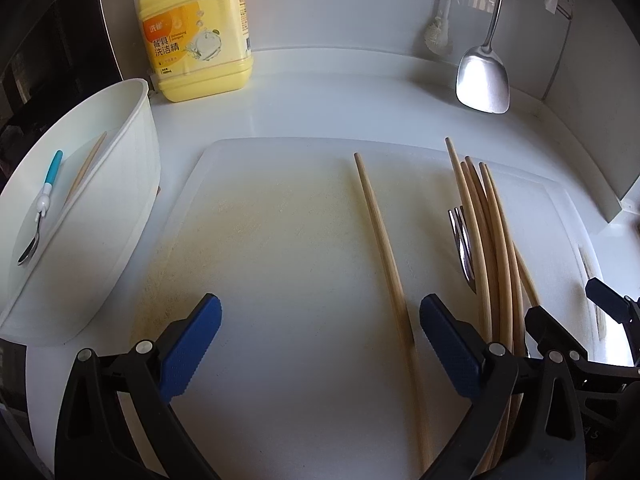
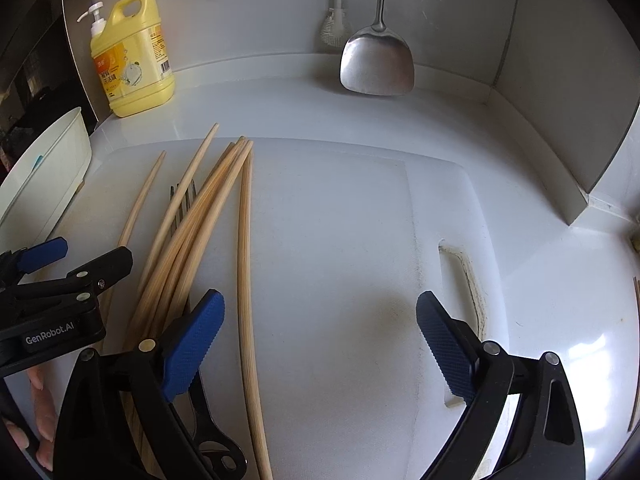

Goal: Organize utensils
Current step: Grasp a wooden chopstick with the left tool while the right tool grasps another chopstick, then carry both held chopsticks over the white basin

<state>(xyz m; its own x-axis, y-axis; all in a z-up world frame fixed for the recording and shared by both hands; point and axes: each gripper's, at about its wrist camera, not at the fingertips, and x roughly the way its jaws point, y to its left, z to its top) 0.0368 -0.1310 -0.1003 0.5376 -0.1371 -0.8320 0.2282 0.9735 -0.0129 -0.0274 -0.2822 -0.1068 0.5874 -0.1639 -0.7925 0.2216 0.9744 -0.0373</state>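
Left wrist view gives you the count: one lone wooden chopstick (image 1: 380, 248) lies apart on the white plastic cutting board (image 1: 280, 264), and a loose bundle of about six more wooden chopsticks (image 1: 490, 248) lies to its right, fanned over a single metal fork (image 1: 462, 248). Your white plastic utensil bin (image 1: 132, 184) at the left edge holds two things: one small spoon with a blue and white handle (image 1: 42, 204) and one chopstick leaning on its inner wall. One yellow pump bottle of dish soap (image 1: 198, 28) stands behind the bin, and one steel spatula (image 1: 484, 76) hangs at the back wall. Your left gripper (image 1: 320, 320) stands wide with nothing pinched; the lone chopstick runs just inside its right finger. Your right gripper (image 2: 320, 320) is also spread wide over bare board, and the outermost chopstick of the bundle lies just inside its left finger, the rest beyond it.
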